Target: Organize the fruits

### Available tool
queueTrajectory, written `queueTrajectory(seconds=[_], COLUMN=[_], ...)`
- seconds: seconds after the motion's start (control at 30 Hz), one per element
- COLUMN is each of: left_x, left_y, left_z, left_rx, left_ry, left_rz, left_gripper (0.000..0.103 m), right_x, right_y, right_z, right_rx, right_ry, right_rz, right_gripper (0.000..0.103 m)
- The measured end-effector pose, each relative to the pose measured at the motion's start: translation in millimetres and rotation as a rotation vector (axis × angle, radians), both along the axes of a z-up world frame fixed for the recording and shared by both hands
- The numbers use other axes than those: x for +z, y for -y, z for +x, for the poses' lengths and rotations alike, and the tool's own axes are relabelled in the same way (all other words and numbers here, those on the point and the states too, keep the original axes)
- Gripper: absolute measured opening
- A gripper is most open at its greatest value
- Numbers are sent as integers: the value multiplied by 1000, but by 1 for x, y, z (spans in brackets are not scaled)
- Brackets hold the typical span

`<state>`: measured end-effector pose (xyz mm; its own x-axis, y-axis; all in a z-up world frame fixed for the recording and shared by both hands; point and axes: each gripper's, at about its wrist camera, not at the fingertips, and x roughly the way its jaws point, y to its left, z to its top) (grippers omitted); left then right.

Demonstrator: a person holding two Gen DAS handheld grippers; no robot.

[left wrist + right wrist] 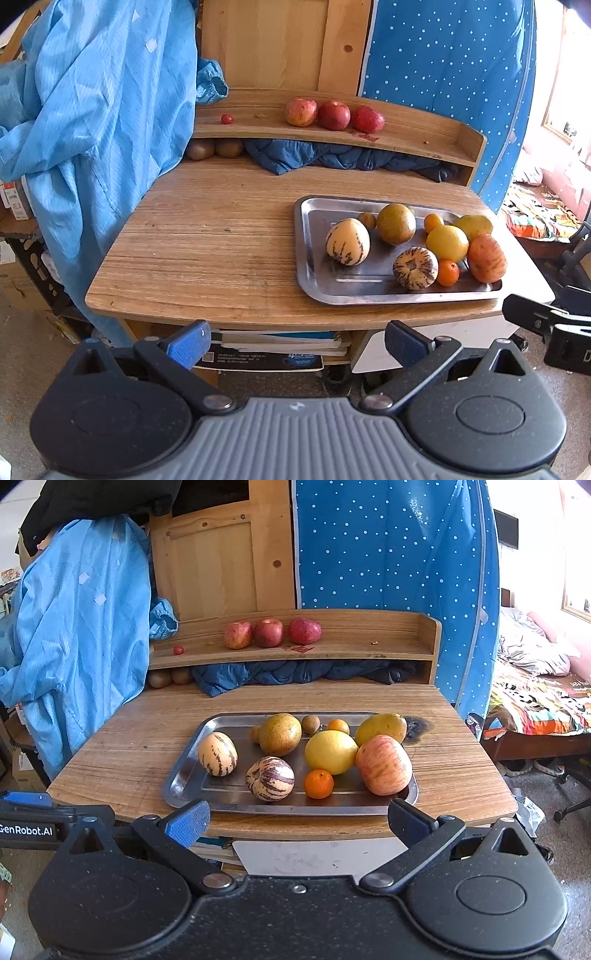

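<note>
From left wrist: left gripper [295, 345] spread wide, empty, hanging off the desk's [207, 251] front edge. Metal tray [314, 280] sits to its right with mixed fruit; three red apples [334, 115] lined up on the shelf [424, 133], looks like the sorted group.

Right wrist: right gripper [297, 821] also spread, empty, just short of the tray's near rim. Striped apple [384, 765] nearest its right finger. Roughly ten fruits left on tray, so the task looks early.
</note>
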<state>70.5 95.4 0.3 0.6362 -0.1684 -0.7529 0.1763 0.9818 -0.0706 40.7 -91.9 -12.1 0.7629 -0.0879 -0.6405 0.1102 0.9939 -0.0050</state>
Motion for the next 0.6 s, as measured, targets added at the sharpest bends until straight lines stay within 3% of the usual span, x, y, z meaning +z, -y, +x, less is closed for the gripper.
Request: queueTrajectory(seconds=[0.6], left_x=[-1], left_y=[-2], left_z=[-8], left_rx=[23], left_ry=[-8], left_rz=[-2], left_gripper=[102], right_x=[0], right_y=[-3], right_z=[-2], right_rx=[16], right_ry=[-6], right_rz=[2], right_gripper=[102])
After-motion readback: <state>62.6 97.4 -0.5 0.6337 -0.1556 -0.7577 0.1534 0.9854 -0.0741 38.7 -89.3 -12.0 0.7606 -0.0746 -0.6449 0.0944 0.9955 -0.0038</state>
